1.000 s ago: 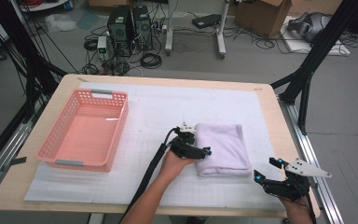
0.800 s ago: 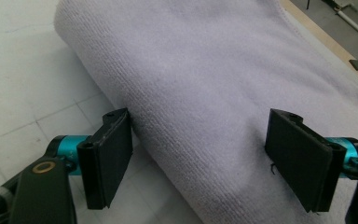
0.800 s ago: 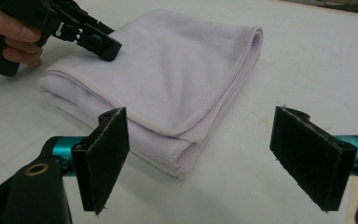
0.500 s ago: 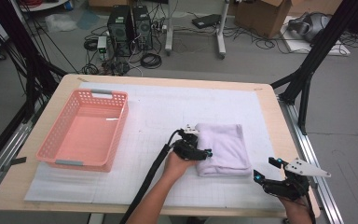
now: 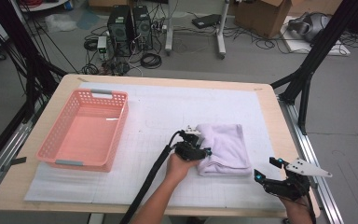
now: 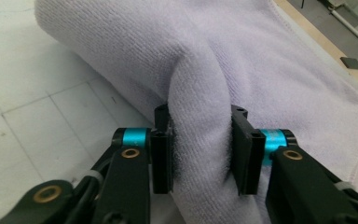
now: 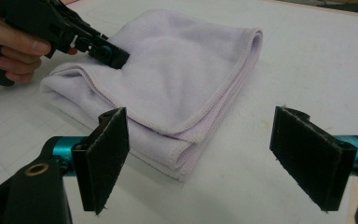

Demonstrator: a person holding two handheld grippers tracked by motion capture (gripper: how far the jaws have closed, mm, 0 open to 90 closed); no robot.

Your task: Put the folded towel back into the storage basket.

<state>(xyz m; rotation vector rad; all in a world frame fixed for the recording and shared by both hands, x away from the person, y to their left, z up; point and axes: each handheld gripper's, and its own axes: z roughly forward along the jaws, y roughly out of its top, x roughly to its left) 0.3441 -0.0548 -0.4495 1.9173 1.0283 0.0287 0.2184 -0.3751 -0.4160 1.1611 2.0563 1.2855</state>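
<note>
Folded lilac towel point(image 5: 226, 149) lies on white mat point(image 5: 168, 112), right of pink basket point(image 5: 86, 130). Left gripper point(image 6: 200, 154) jaws just closing, pinching bunched fold at towel's left edge for lift. Right gripper point(image 7: 200, 158) spread wide, empty, waiting near towel corner.

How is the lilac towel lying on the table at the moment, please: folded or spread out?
Folded. The towel lies in stacked layers, hemmed edges one above another at its near corner, with a ridge pinched in the left tool.
</note>
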